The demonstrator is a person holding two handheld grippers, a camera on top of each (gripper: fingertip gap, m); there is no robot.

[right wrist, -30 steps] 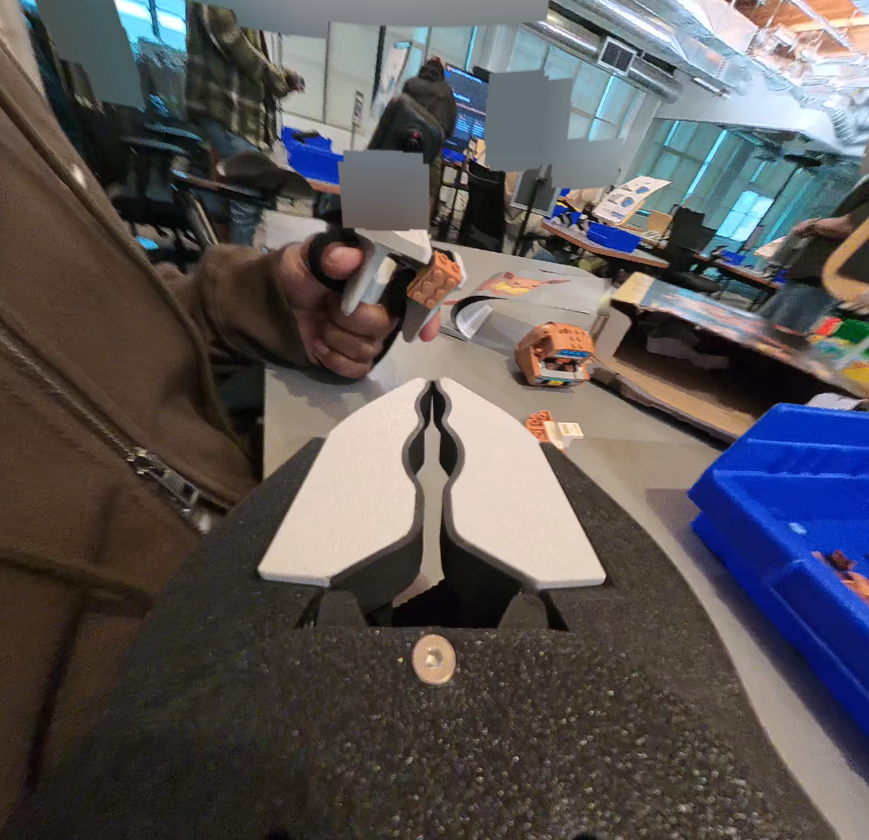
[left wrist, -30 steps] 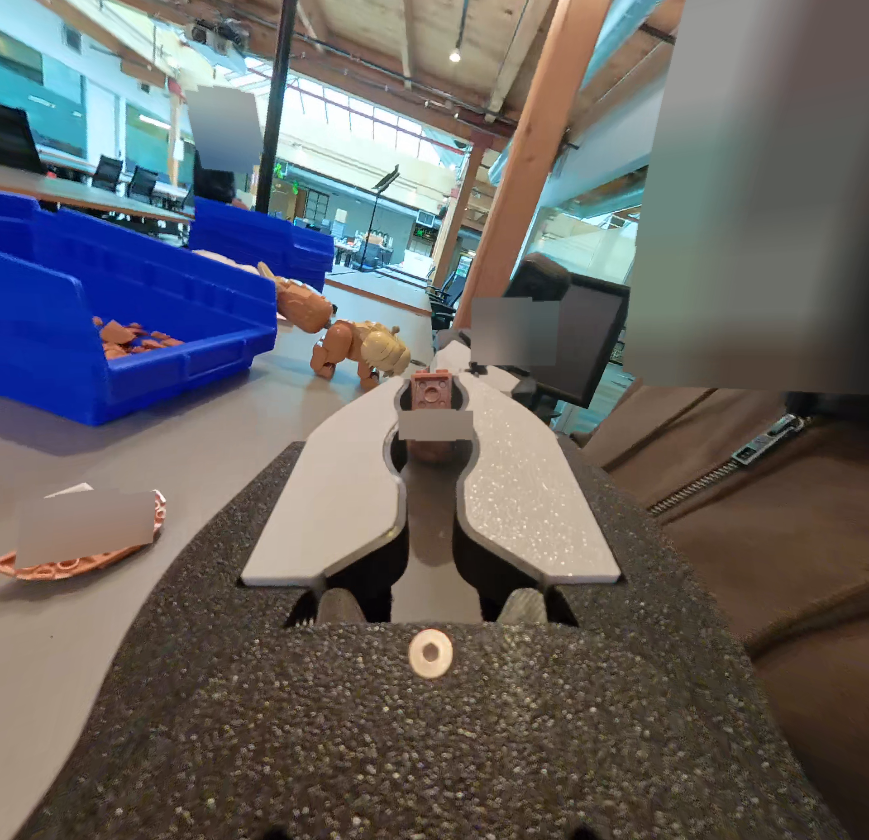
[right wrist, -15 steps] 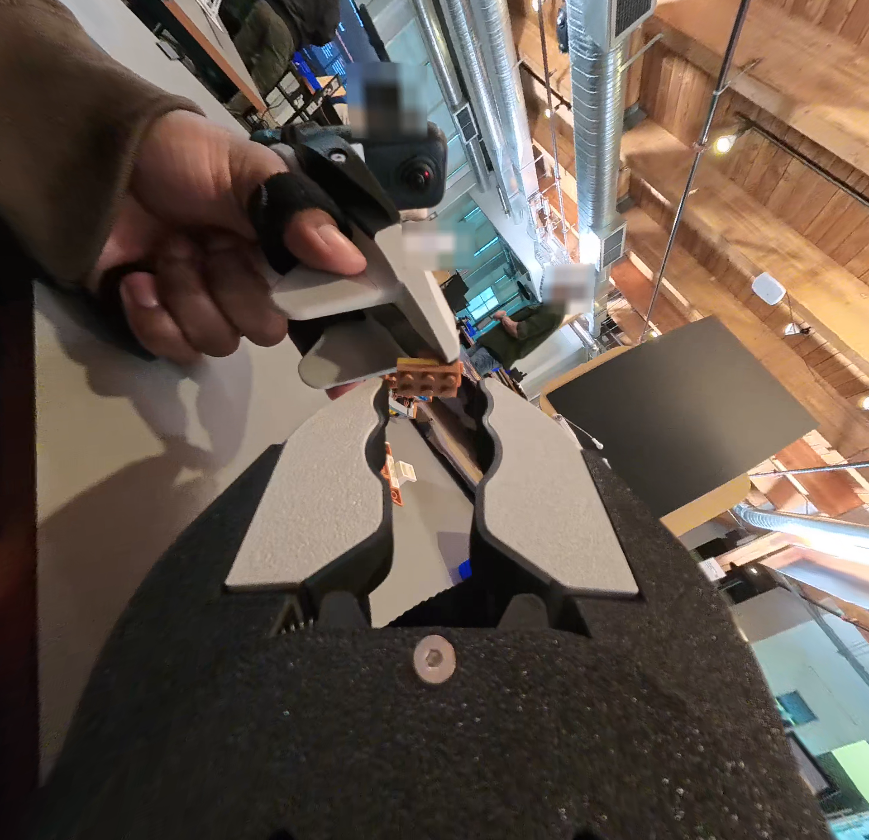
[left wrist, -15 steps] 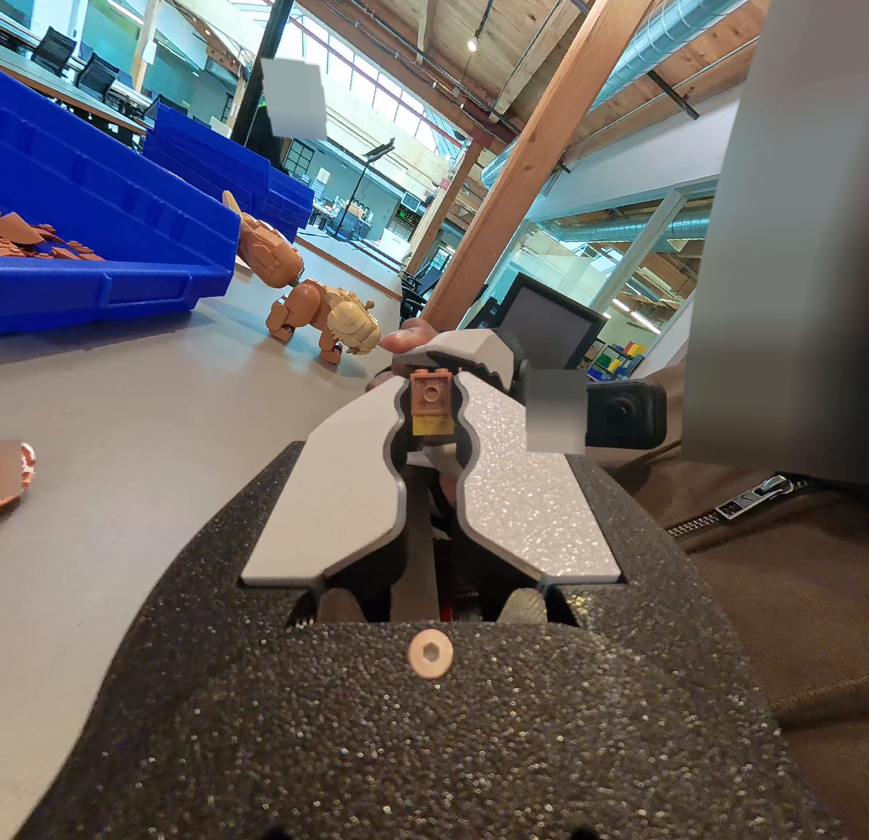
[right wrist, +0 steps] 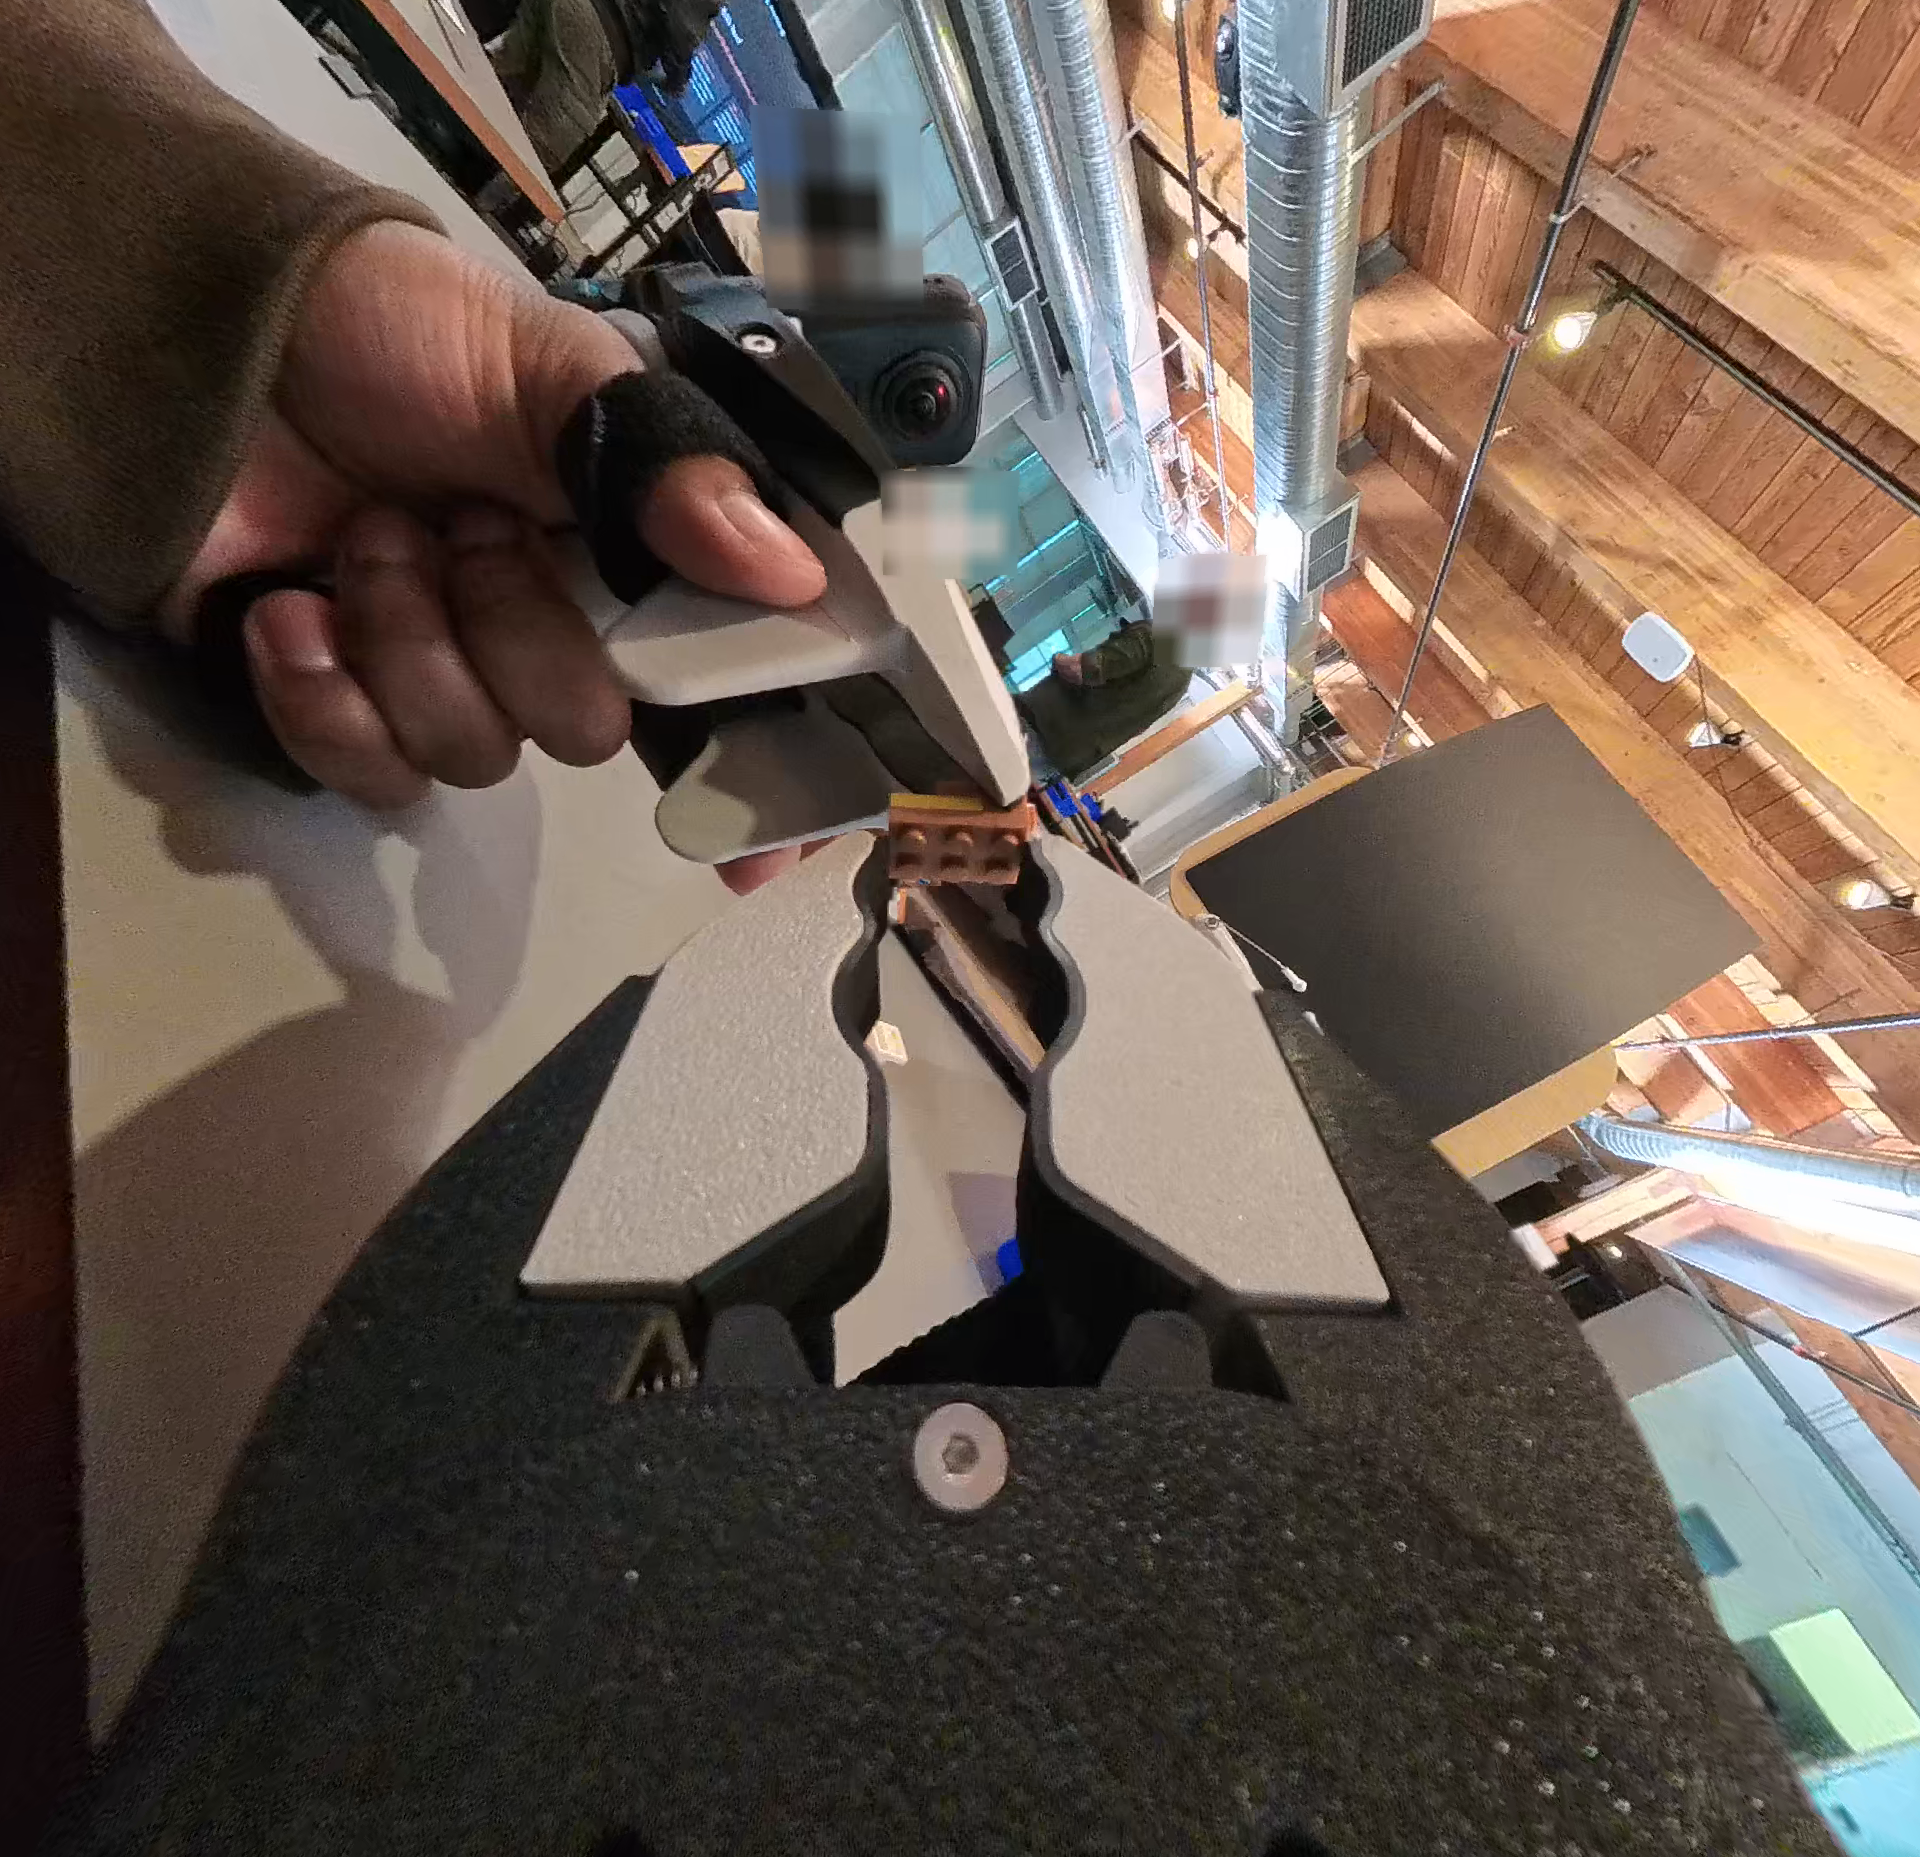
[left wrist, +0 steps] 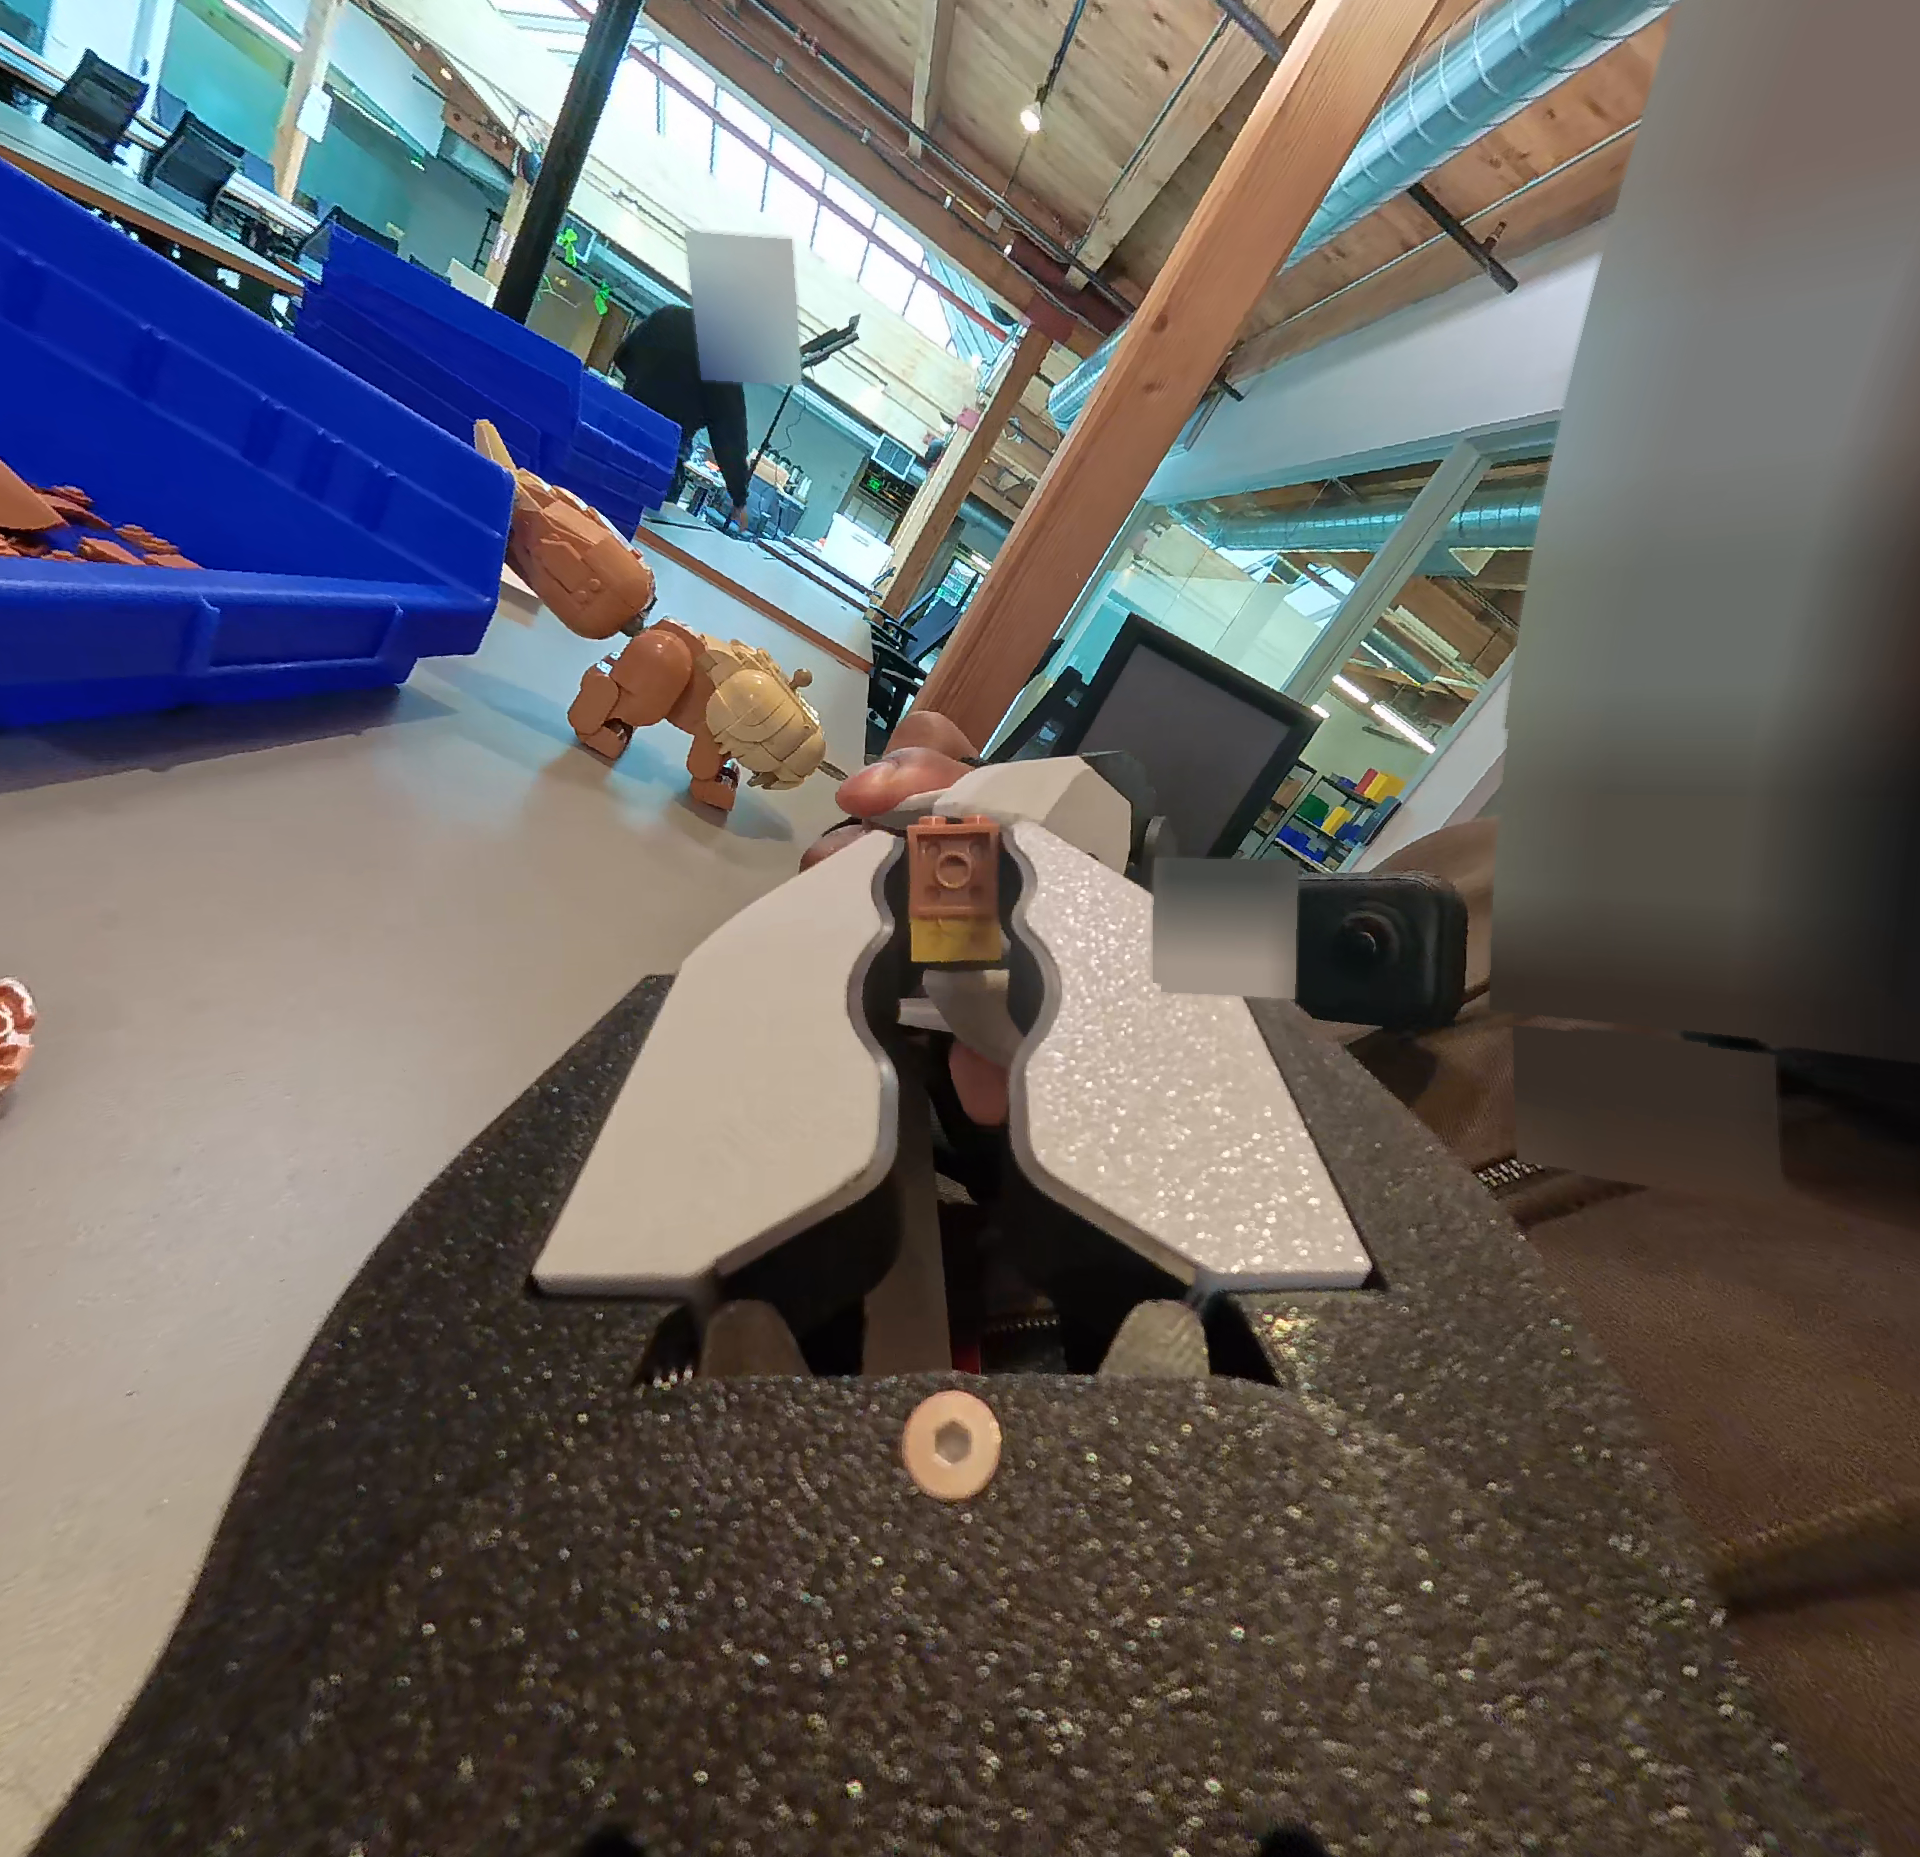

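**Both grippers meet at one small brick piece**

My left gripper (left wrist: 951,877) has its jaws clenched on a small brown brick piece (left wrist: 952,877) with a yellow part on one face; the piece sits right at the tips, lifted clear of the counter (left wrist: 312,976). In the right wrist view I see that same piece (right wrist: 961,843) from the side, studs showing, pinched between the left gripper's grey fingers (right wrist: 966,706), with a person's hand (right wrist: 436,519) in a brown sleeve working the handle.

My right gripper (right wrist: 956,872) has its jaws spread, with the brick piece sitting at the gap between its tips. I cannot tell whether either tip touches it. In the left wrist view the right gripper's grey finger (left wrist: 1039,799) shows just behind the piece, with a fingertip of the other hand (left wrist: 894,784) on it and its camera (left wrist: 1382,945) off to the right.

On the counter beyond, a tan and brown brick-built animal (left wrist: 707,706) stands near a blue bin (left wrist: 260,623) that holds loose brown pieces (left wrist: 62,540). A second blue bin (left wrist: 499,373) sits behind it. At the left edge a small reddish part (left wrist: 12,1023) lies on the counter.
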